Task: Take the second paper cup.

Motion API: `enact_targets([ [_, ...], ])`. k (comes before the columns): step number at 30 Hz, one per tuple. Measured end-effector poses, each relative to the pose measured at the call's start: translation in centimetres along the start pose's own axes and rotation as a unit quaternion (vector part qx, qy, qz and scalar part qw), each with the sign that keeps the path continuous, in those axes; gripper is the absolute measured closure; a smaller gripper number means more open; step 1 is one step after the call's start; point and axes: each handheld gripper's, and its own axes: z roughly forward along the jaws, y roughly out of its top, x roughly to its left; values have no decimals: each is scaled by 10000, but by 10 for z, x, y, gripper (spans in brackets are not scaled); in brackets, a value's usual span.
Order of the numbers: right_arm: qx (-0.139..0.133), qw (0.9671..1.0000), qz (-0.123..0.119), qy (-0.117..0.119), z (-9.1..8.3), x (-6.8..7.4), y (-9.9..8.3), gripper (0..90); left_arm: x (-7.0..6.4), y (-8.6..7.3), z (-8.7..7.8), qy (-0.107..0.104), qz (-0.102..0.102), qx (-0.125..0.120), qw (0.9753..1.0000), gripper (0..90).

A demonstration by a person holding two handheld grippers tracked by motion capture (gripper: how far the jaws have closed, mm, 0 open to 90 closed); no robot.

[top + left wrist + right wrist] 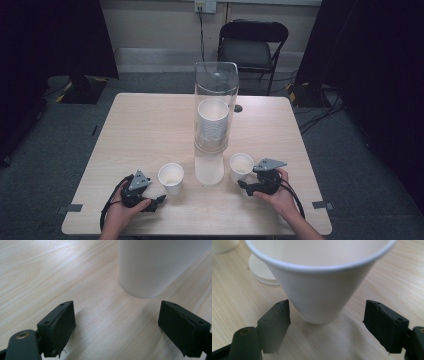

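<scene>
The right cup (pixel 241 165) stands upright on the counter (pixel 145 130), mouth up, long axis vertical, just right of the clear dispenser tube (pixel 214 120); the left cup (pixel 171 178) stands likewise on the tube's other side. My right gripper (pixel 327 320) is spread wide, the cup's narrow base between its jaws, untouched. My left gripper (pixel 117 322) is equally wide, its cup just ahead. I judge the risk is tipping: closing low on a light, tapered cup could squirt it out or topple it against the tube.
</scene>
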Motion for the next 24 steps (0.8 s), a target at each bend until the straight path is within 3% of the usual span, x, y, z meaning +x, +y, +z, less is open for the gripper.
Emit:
enact_targets([
  [11,-21,9998,181,-124,-23,-11,-12,166,0,0,0,4,3,1,10000,138],
  [24,-141,9984,540,-14,-37,-25,-25,145,0,0,0,4,0,1,10000,138],
])
